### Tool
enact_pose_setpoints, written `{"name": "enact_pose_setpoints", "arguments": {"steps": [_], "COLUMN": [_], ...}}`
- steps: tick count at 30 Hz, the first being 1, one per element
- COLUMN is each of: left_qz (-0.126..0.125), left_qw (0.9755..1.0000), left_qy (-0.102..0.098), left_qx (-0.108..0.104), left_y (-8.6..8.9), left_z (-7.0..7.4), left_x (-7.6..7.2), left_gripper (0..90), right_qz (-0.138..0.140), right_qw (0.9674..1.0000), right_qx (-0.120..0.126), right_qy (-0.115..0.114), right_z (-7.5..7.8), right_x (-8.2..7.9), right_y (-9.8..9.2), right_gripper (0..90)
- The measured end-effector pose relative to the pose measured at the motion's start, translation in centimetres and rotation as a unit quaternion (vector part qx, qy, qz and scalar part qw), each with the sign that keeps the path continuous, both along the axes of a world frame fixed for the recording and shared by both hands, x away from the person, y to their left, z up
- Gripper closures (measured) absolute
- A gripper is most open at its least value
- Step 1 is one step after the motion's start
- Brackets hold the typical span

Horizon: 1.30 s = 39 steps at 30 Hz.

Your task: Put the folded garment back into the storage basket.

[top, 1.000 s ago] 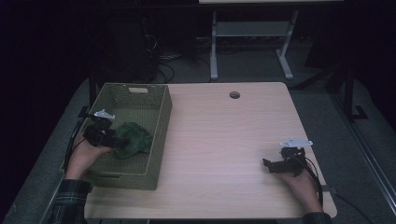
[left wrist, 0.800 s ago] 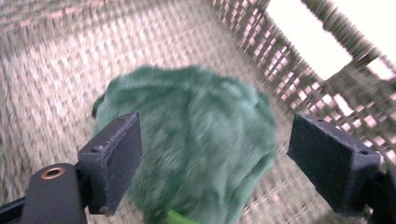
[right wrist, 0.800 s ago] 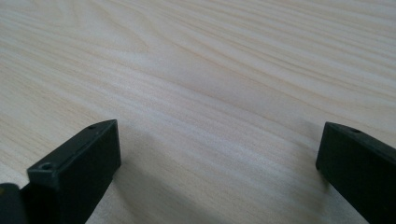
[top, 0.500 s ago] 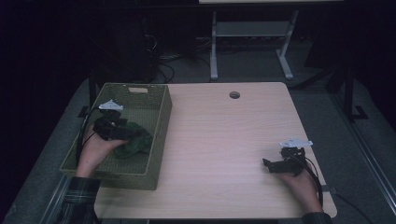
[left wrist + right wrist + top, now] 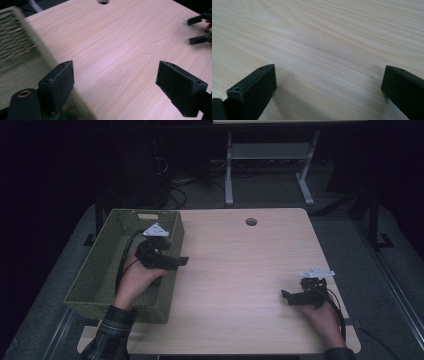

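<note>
A green woven basket (image 5: pixel 102 270) stands on the left part of the light wooden table (image 5: pixel 240 270). My left gripper (image 5: pixel 181 262) hovers over the basket's right rim and points out over the table. Its jaws have just been opening and now stand wide, with nothing between them (image 5: pixel 122 75). The basket's wall (image 5: pixel 15 37) blurs past on the left in the left gripper view, and a blurred bit of green (image 5: pixel 66 116) shows at the bottom edge. My right gripper (image 5: pixel 286 296) rests low at the table's front right, open over bare wood (image 5: pixel 329 82).
A round cable hole (image 5: pixel 251 222) lies near the table's far edge. Beyond the table stand a metal frame (image 5: pixel 270 165) and cables on the dark floor. The left gripper view shows the right gripper (image 5: pixel 198 30) far off at its upper right.
My left gripper has left the dark green bundle in the basket and moved right and up to the basket's right rim. My right gripper has not moved.
</note>
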<state>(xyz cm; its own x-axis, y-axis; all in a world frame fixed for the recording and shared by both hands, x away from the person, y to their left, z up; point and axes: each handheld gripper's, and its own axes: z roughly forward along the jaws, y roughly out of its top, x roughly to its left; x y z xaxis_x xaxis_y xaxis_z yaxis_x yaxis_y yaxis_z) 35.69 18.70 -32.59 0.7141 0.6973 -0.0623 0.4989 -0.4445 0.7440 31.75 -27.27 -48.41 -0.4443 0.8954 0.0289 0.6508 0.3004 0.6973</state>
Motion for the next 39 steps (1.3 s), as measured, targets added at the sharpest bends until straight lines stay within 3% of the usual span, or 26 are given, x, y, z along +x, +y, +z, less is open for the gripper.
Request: {"name": "enact_pose_setpoints", "arguments": {"steps": [9, 19, 21, 29, 39], "left_qz": [-0.03, -0.052, -0.058, -0.061, -0.06], "left_qw": [0.9995, 0.9986, 0.9983, 0.9979, 0.9974], "left_qy": [-0.002, 0.003, 0.003, 0.011, 0.015], "left_qx": [-0.005, -0.001, 0.01, 0.016, 0.038], "left_y": [-4.9, -9.0, -9.4, -10.4, -10.8], "left_z": [-1.1, -4.6, -5.4, -8.7, -13.1], "left_x": [-0.4, -1.2, -1.2, -1.4, -1.3], "left_gripper": [13.4, 13.4, 13.4, 13.4, 13.4], "right_qz": [0.001, -0.001, -0.001, -0.001, -0.001], "right_qw": [1.0, 1.0, 1.0, 1.0, 1.0], "right_qx": [0.0, 0.001, 0.001, 0.001, 0.001], "right_qy": [0.001, 0.0, 0.0, 0.0, 0.0], "right_z": [0.0, 0.0, 0.0, 0.0, 0.0], "right_x": [0.0, 0.0, 0.0, 0.0, 0.0], "right_y": [0.0, 0.0, 0.0, 0.0, 0.0], "right_gripper": [0.0, 0.0, 0.0, 0.0, 0.0]}}
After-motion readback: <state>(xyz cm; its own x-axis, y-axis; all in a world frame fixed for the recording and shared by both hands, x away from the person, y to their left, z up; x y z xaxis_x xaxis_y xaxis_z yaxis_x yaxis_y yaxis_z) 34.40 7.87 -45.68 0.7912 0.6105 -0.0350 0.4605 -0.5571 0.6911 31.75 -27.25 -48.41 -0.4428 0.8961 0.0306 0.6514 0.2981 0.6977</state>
